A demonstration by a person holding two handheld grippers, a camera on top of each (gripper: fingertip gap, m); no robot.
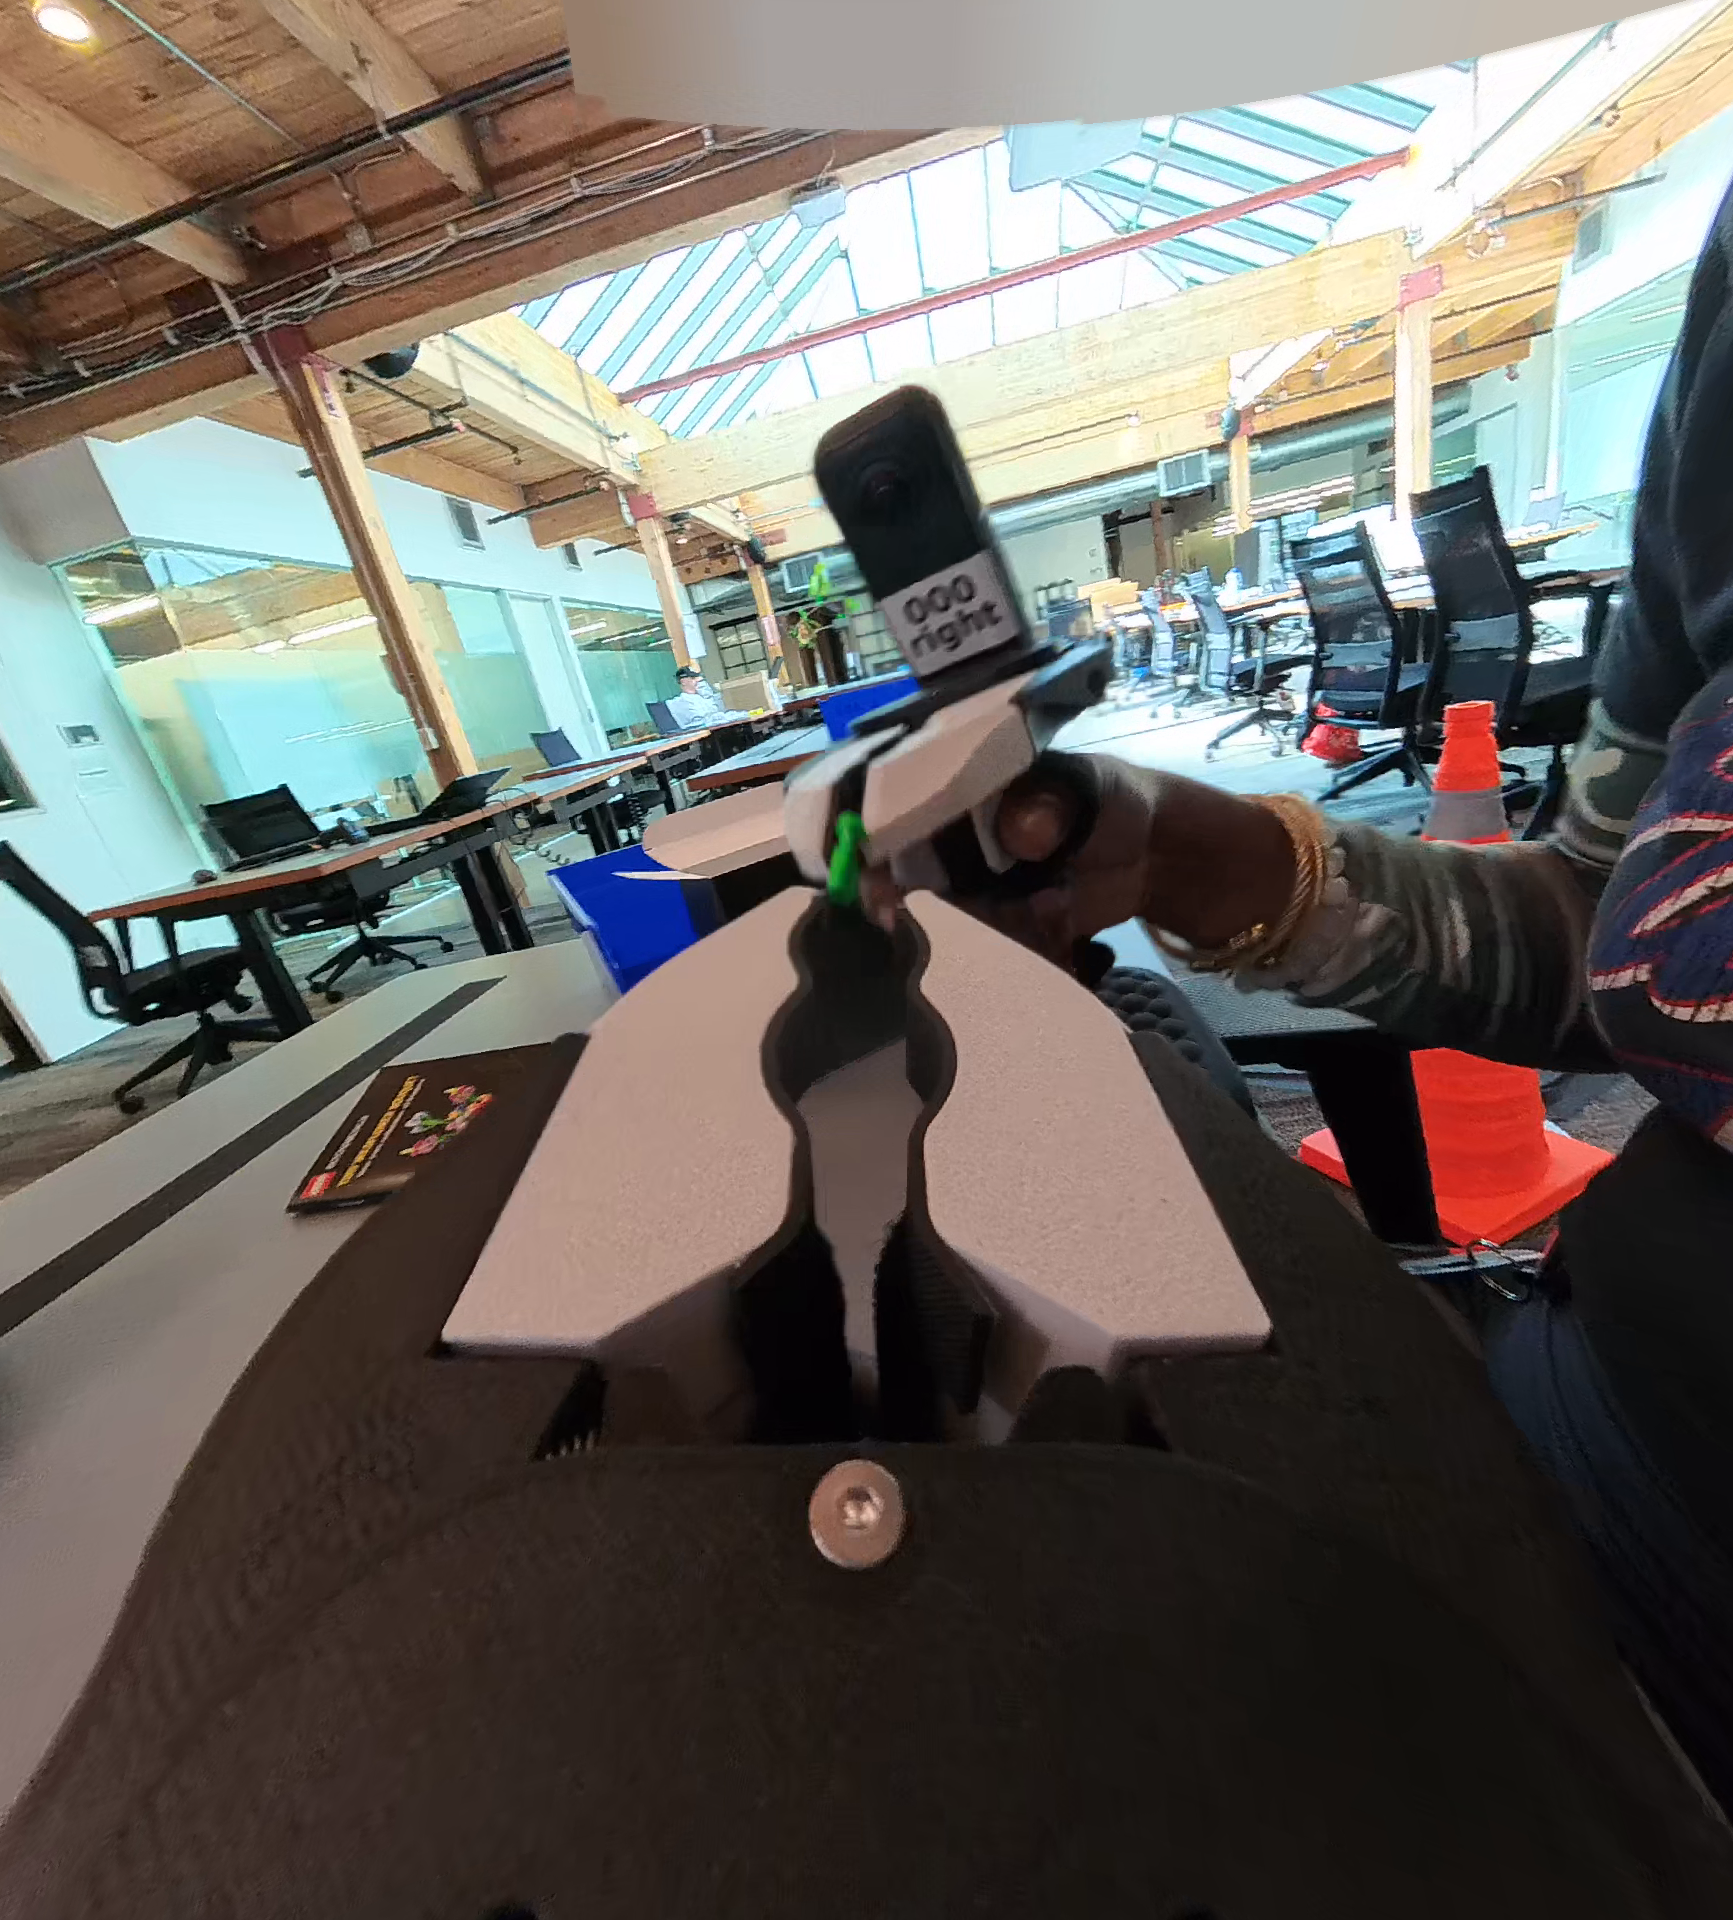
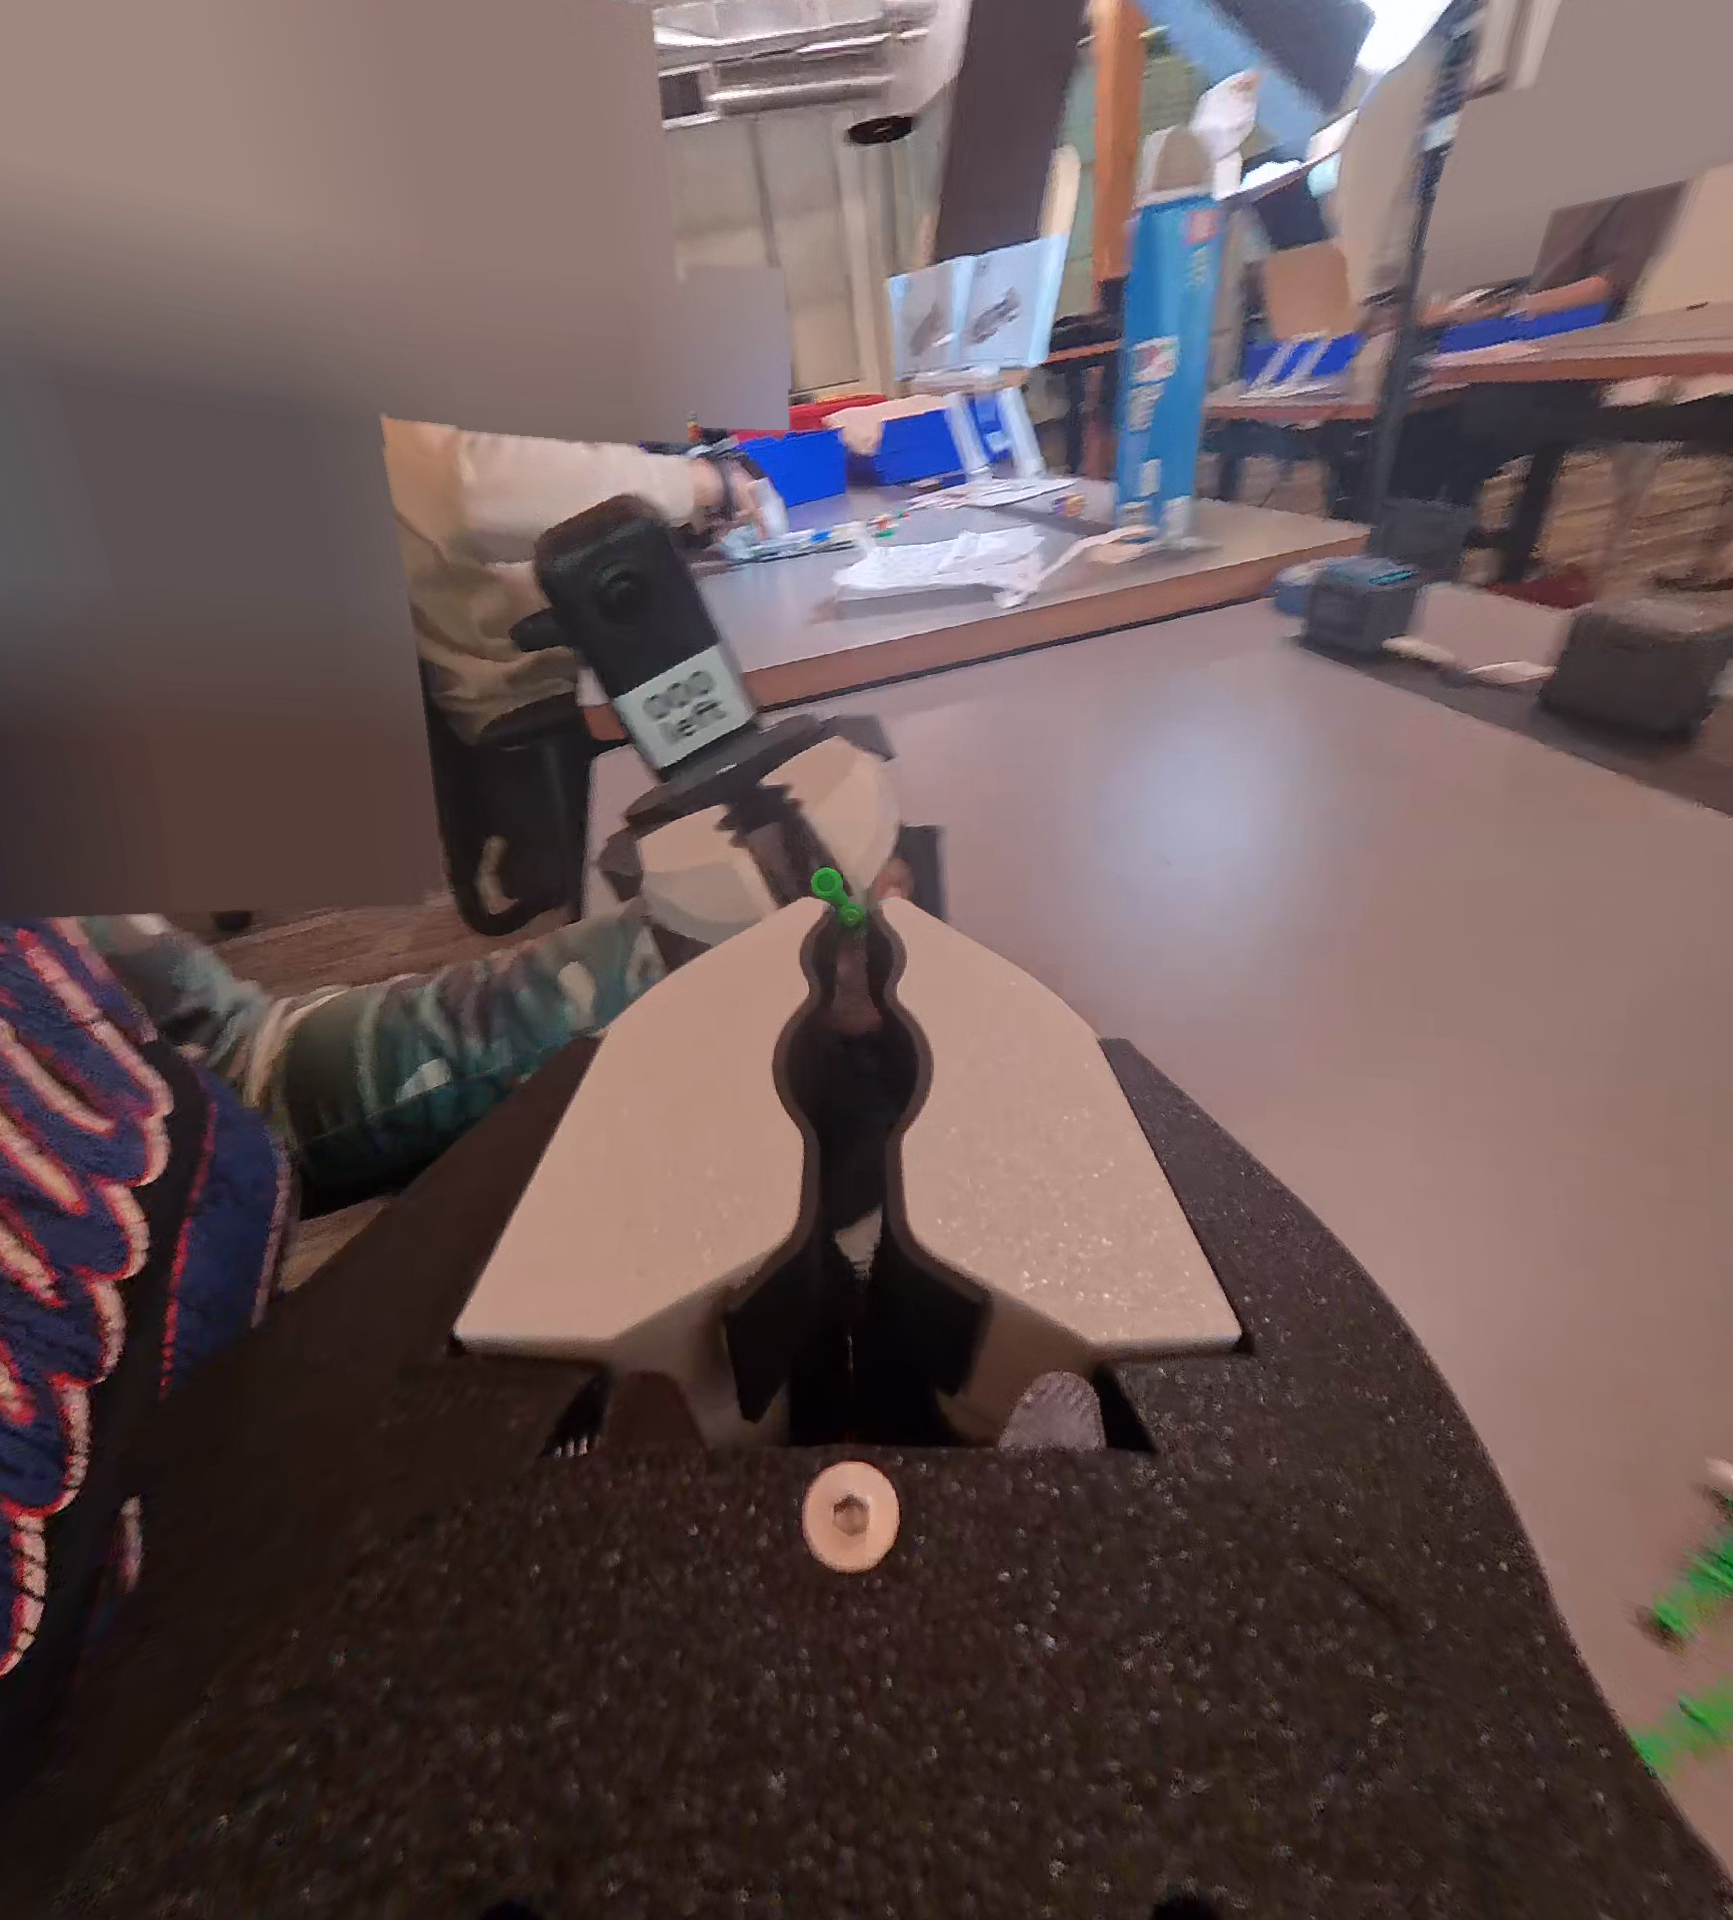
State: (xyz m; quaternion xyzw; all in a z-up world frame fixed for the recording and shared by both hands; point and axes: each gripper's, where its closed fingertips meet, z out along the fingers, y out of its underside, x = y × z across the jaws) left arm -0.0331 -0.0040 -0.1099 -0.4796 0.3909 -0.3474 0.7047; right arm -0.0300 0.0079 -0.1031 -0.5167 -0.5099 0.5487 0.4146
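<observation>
Both tools raised above grey desk (image 2: 1257,883), tip to tip. Right tool (image 2: 849,914) clamped on green piece (image 2: 838,899). Left tool (image 1: 857,914) fingers nearly together, tips meeting same green piece (image 1: 846,847); grip unclear. Booklet (image 1: 394,1138) on desk.

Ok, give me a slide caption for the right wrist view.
Right gripper and left gripper meet tip to tip on a small bright green plastic piece above a grey table.

left gripper (image 1: 857,920): grey fingers, black body, silver screw | right gripper (image 2: 851,920): same | sleeve (image 1: 1444,925): camouflage | gold bracelets (image 1: 1293,873)
</observation>
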